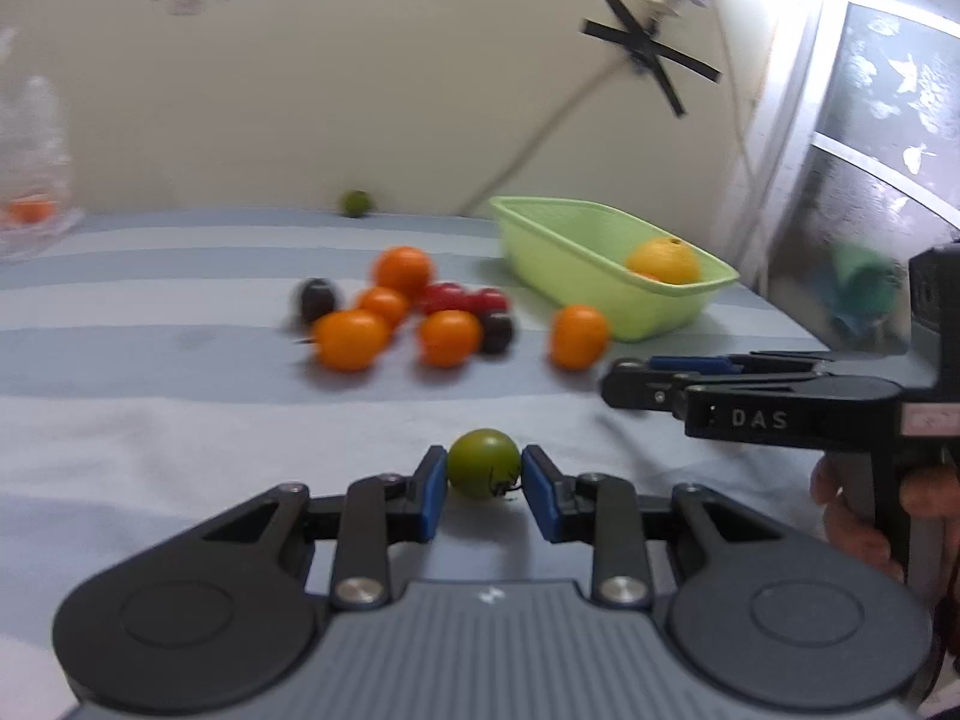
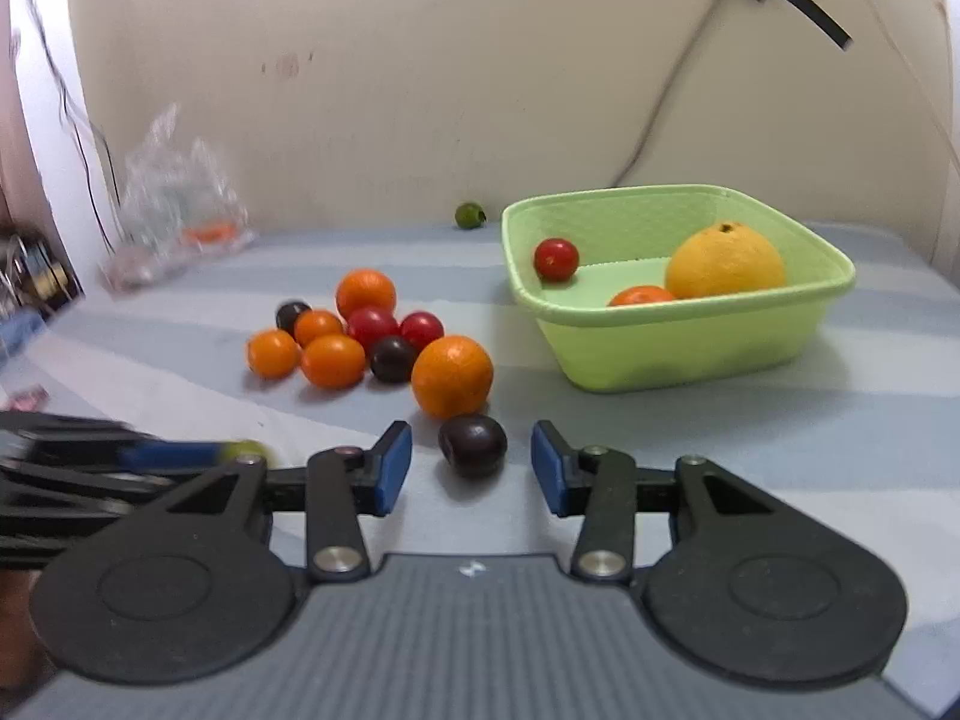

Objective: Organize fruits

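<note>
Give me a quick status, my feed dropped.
Left gripper shut on green tomato. Right gripper open, dark plum between its fingers, untouched. Green basket ahead, path open.

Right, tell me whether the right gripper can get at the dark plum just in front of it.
Probably yes. The right gripper is open, and the dark plum lies on the striped cloth between its blue fingers, with nothing in the gap. The big orange sits just behind, apparently apart.

Soft daylight glares from the window [image 1: 840,60]; fisheye edges blur.
</note>
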The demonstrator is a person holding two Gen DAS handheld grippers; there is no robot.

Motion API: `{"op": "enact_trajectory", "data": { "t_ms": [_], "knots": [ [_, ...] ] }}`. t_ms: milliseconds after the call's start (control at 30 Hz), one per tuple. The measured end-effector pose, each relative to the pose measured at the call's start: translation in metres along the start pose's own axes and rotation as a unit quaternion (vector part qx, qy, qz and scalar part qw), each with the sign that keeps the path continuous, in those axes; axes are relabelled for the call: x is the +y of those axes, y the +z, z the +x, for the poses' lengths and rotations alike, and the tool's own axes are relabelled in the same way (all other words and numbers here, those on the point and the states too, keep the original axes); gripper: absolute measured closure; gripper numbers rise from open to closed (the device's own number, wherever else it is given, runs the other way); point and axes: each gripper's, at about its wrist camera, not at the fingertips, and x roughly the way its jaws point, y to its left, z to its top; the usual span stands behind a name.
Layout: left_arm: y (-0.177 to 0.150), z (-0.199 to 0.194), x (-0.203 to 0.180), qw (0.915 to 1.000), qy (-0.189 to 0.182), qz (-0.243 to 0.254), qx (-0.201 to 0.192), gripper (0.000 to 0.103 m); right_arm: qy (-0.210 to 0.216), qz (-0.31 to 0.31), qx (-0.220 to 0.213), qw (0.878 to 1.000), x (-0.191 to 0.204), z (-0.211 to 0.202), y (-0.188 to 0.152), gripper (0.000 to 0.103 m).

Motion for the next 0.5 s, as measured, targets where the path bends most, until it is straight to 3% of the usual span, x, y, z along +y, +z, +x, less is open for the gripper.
{"op": "enact_trajectory", "data": {
  "t_ms": [33, 100, 200, 400, 500],
  "knots": [
    [-0.002, -0.004, 0.003, 1.0000, 0.007, -0.002, -0.004, 0.075, -0.009, -0.010, 0.007, 1.000, 0.003, 0.005, 0.000, 0.057],
    [-0.005, -0.012, 0.011, 0.9997, 0.018, -0.009, -0.011, 0.075, -0.027, -0.027, 0.010, 0.999, 0.009, 0.009, -0.001, 0.076],
    [-0.009, -0.017, 0.019, 0.9995, 0.020, -0.020, -0.013, 0.075, -0.031, -0.033, 0.015, 0.999, 0.018, 0.004, -0.002, 0.076],
    [-0.015, -0.017, 0.020, 0.9995, 0.018, -0.019, -0.015, 0.074, 0.032, -0.062, -0.007, 0.998, 0.067, -0.029, -0.027, 0.076],
    [-0.016, -0.016, 0.021, 0.9995, 0.018, -0.019, -0.017, 0.074, 0.023, -0.080, -0.013, 0.996, 0.082, -0.032, -0.038, 0.076]
  ]
}}
